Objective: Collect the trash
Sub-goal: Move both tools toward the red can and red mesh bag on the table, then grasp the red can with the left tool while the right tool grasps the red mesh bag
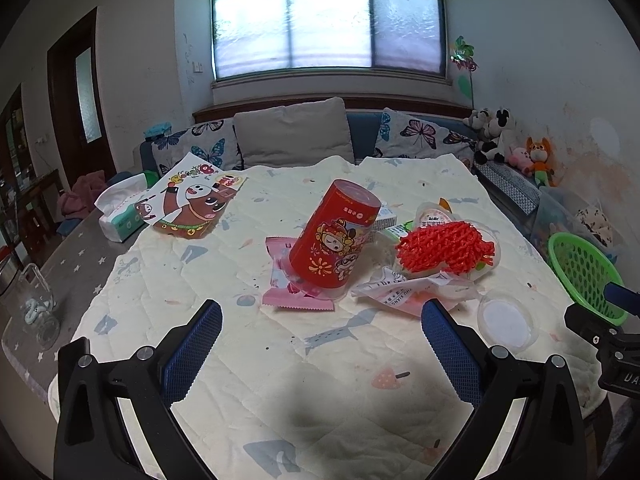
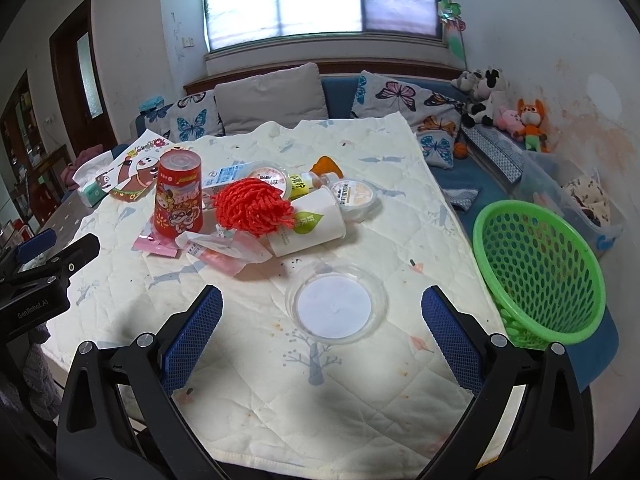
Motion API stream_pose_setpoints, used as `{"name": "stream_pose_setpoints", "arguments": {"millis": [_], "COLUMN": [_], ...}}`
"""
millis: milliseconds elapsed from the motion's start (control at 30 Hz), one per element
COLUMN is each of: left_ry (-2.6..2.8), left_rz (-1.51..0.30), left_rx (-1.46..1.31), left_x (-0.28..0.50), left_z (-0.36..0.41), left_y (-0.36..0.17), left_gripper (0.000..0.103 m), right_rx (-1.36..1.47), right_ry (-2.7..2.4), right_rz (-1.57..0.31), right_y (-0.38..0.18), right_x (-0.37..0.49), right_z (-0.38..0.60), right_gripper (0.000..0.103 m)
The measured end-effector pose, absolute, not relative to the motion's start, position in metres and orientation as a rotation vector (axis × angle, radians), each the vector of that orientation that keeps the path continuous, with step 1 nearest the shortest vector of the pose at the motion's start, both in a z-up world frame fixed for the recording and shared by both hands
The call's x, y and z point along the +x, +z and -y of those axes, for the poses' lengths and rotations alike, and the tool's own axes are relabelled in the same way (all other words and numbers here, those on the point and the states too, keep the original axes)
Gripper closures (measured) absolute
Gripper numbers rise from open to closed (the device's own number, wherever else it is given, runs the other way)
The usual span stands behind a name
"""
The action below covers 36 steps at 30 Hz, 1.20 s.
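A heap of trash lies mid-table: an upturned red cartoon cup (image 1: pixel 336 236) (image 2: pixel 179 196), a red foam fruit net (image 1: pixel 446 246) (image 2: pixel 252 206), pink wrappers (image 1: pixel 296 280) (image 2: pixel 156 245), a torn white wrapper (image 1: pixel 408 290) (image 2: pixel 224 246), a white paper cup (image 2: pixel 310 226) on its side and small pudding tubs (image 2: pixel 354 196). A clear round lid (image 1: pixel 506 322) (image 2: pixel 336 304) lies apart, nearest the right gripper (image 2: pixel 322 312). A green mesh basket (image 1: pixel 586 276) (image 2: pixel 540 268) stands at the table's right edge. The left gripper (image 1: pixel 322 320) hovers before the cup. Both are open and hold nothing.
A tissue pack (image 1: pixel 120 212) and a cartoon paper sheet (image 1: pixel 188 200) lie at the far left. A glass jar (image 1: pixel 36 312) stands on the grey cloth left of the quilt (image 1: pixel 280 380). Behind are a sofa with cushions (image 1: pixel 294 134) and plush toys (image 1: pixel 516 148).
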<state>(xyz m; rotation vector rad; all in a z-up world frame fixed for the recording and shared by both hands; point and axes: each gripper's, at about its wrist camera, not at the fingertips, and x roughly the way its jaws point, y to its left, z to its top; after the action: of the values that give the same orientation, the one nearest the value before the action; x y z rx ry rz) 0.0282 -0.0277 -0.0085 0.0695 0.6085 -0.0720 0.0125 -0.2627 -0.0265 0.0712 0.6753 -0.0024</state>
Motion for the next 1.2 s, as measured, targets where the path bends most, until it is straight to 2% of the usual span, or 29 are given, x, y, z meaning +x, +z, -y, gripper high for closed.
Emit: {"name": "stream_pose_setpoints", "arguments": {"millis": [1200], "left_ry": [-0.044], "left_rz": [-0.698], "left_rx": [0.08], "left_x": [0.096], "left_z": [0.031], "left_y": [-0.013], "left_gripper": [0.006], "right_rx": [0.029], "right_ry": [0.089], "right_rz": [-0.73], "right_y": [-0.024], "right_x": [0.083], "right_z": [0.268], "right_gripper": [0.004]}}
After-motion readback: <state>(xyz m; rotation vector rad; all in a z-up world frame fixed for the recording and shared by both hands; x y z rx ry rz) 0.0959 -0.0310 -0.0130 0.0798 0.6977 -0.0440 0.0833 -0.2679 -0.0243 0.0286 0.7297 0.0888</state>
